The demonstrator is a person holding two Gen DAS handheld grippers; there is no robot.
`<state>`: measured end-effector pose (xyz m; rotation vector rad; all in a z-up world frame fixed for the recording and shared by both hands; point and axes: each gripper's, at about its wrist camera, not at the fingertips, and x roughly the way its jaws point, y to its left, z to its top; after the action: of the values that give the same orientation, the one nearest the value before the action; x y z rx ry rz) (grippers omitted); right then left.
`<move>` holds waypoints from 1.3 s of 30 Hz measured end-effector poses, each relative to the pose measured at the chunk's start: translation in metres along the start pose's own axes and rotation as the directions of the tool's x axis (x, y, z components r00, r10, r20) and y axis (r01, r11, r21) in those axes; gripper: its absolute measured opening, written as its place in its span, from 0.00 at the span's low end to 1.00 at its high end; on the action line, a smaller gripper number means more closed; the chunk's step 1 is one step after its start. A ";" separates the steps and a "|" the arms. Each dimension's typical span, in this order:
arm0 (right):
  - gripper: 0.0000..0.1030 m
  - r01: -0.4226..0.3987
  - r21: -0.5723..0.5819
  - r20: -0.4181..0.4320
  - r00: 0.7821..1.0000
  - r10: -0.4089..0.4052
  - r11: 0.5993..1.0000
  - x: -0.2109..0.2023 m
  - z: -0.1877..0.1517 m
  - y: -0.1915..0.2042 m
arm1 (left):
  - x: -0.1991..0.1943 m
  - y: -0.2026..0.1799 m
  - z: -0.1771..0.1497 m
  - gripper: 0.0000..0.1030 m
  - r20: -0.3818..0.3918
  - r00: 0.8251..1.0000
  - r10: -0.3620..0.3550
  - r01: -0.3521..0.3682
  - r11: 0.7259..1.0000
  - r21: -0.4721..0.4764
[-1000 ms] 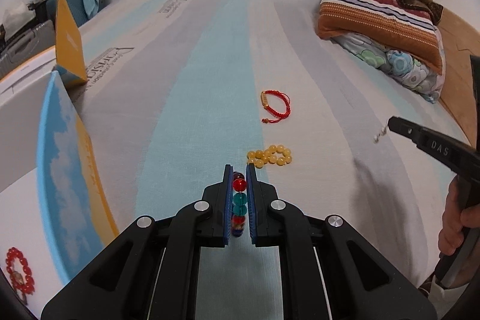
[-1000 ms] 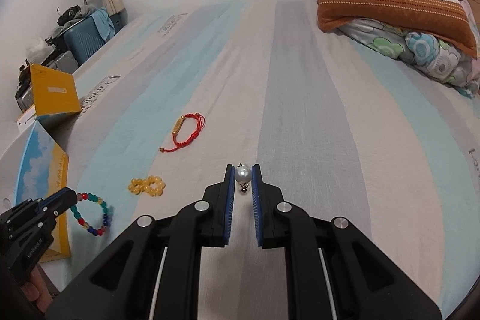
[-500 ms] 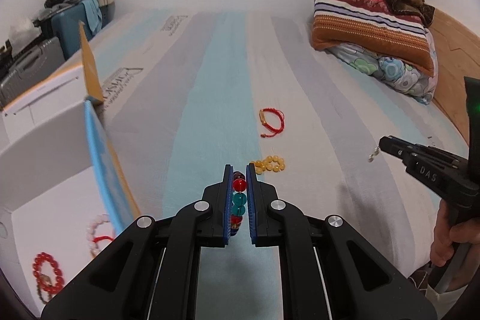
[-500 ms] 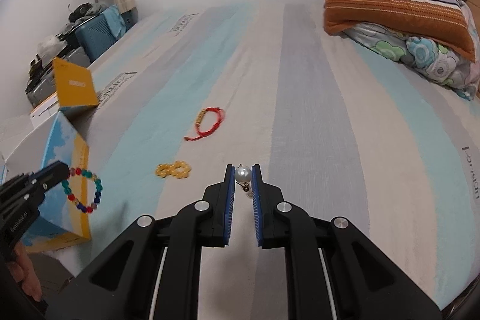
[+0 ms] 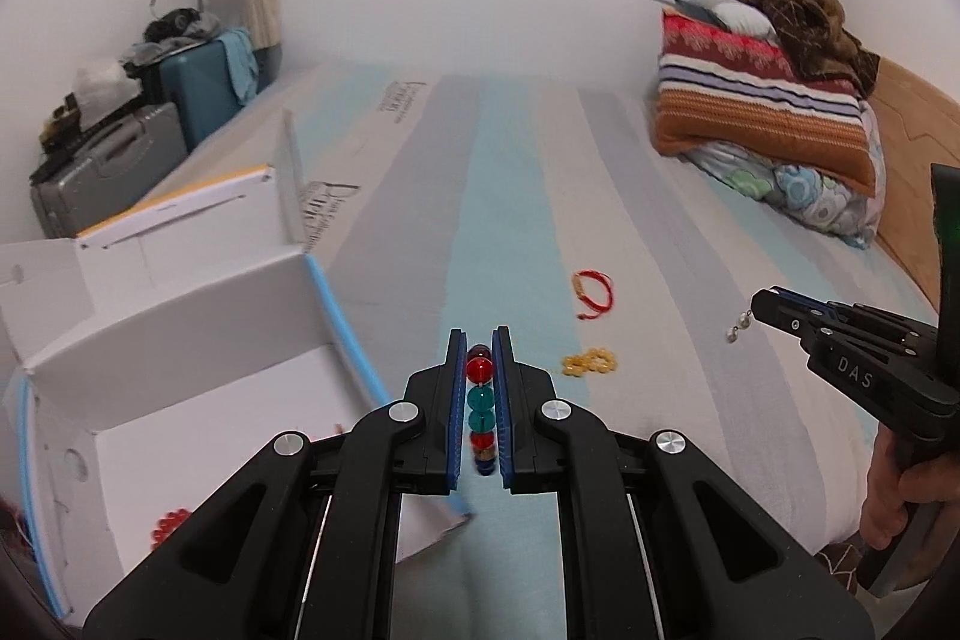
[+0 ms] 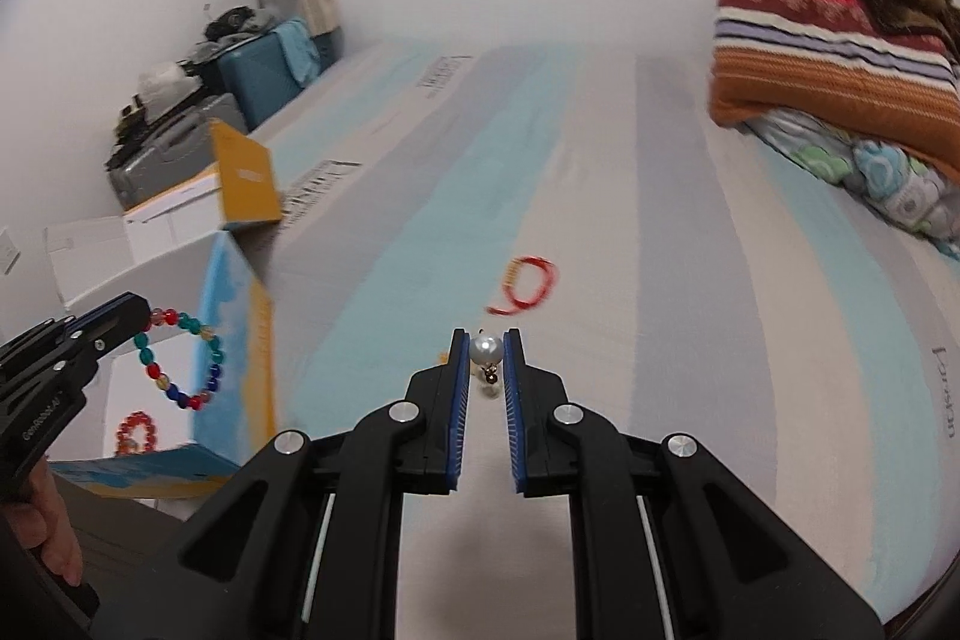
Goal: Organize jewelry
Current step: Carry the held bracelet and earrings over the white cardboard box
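Left gripper (image 5: 479, 347), lifted since, bead bracelet (image 5: 480, 403) pinched above box (image 5: 180, 340).

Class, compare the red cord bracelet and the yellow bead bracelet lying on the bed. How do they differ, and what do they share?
The red cord bracelet is thin string spread in an open loop; the yellow bead bracelet is round beads bunched in a tight cluster. The red one is farther from the left gripper; the yellow one lies nearer. Both rest on the striped sheet, held by neither gripper.

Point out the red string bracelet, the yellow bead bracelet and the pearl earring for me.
red string bracelet (image 5: 594, 293), left wrist view, on its cord.
yellow bead bracelet (image 5: 589, 361), left wrist view, on its beads.
pearl earring (image 6: 485, 350), right wrist view, on the pearl.
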<state>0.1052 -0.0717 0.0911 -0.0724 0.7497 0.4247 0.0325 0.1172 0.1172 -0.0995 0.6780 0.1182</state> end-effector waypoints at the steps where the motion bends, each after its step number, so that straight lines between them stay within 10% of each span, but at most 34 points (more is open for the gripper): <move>1: 0.10 -0.011 -0.009 0.003 1.000 0.011 1.000 -0.001 0.001 0.010 | -0.003 0.005 0.000 0.08 0.003 1.000 0.005 -0.005 1.000 -0.005; 22: 0.10 -0.199 -0.188 -0.041 0.980 0.195 0.962 0.002 -0.008 0.194 | -0.060 0.146 -0.048 0.08 -0.022 0.986 0.168 -0.169 0.974 -0.151; 39: 0.10 -0.222 -0.215 -0.200 0.963 0.180 0.951 0.083 -0.044 0.251 | -0.024 0.203 -0.094 0.08 -0.146 0.972 0.182 -0.210 0.957 -0.199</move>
<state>0.0303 0.1773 0.0245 -0.2616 0.8847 0.7099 -0.0730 0.3034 0.0484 -0.2479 0.8001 0.3792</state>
